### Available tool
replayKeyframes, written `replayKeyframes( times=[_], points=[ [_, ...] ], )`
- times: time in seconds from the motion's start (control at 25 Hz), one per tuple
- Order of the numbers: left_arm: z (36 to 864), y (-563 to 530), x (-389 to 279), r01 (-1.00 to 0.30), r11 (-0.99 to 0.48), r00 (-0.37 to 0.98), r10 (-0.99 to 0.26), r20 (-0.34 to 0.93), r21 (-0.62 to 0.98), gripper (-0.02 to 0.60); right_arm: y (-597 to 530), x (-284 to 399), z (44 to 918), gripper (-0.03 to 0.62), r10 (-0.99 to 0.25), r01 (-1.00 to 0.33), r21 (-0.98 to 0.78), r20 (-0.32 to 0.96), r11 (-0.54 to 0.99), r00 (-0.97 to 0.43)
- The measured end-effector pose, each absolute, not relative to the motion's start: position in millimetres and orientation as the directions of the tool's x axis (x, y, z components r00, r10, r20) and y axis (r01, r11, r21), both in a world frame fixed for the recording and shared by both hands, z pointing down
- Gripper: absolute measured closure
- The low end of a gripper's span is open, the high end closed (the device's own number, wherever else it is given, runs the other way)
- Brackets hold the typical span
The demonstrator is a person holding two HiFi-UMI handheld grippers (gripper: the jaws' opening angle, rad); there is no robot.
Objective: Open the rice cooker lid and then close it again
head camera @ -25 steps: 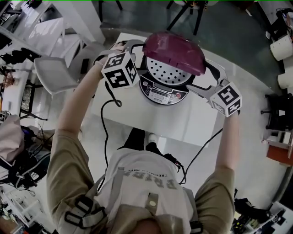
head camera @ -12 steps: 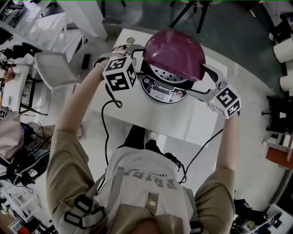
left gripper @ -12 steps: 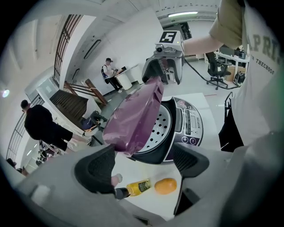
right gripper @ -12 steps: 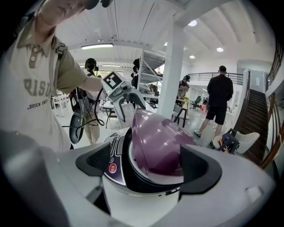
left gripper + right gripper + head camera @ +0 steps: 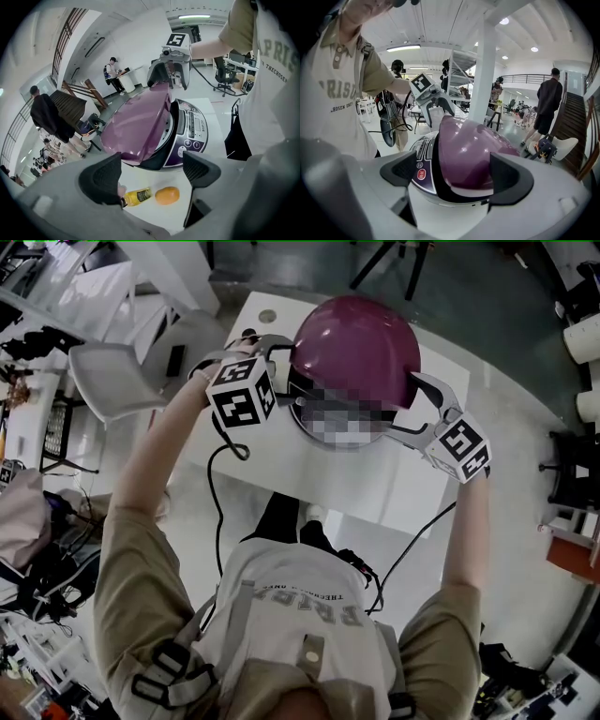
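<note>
The rice cooker stands on the white table. Its purple domed lid hangs low over the body, still tilted with a gap at the front. My left gripper is open at the lid's left edge. My right gripper is open at the lid's right edge. In the left gripper view the lid slopes over the control panel beyond my open left gripper. In the right gripper view the lid fills the space ahead of my open right gripper.
A small yellow bottle and an orange lie on the table beside the cooker. A white chair stands to the table's left. Cables hang over the table's near edge. Several people stand in the background.
The lid has swung down from wide open to nearly shut, hiding the perforated inner plate. Both grippers moved with it, staying at its sides.
</note>
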State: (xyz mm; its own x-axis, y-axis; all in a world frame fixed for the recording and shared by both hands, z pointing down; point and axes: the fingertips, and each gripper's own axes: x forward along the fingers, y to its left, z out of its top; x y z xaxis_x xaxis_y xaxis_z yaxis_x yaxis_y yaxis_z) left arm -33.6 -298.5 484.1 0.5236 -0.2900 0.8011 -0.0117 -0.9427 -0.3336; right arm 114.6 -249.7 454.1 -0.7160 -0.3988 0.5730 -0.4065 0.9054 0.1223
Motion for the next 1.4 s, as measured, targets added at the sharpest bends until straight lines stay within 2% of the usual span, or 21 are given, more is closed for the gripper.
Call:
replayKeyframes(
  times=[0.96,1.4],
  points=[
    [514,-286,-37,0.004,-0.97,0.511,-0.207,0.834,-0.243,0.16,-237,114,482,0.132,-0.343,-0.385,0.068,0.614,0.92,-0.711],
    [519,-281,-37,0.008,-0.992,0.485,-0.106,0.868,-0.126,0.17,-229,115,492,0.132,-0.288,-0.339,0.058,0.669,0.939,-0.685]
  ],
)
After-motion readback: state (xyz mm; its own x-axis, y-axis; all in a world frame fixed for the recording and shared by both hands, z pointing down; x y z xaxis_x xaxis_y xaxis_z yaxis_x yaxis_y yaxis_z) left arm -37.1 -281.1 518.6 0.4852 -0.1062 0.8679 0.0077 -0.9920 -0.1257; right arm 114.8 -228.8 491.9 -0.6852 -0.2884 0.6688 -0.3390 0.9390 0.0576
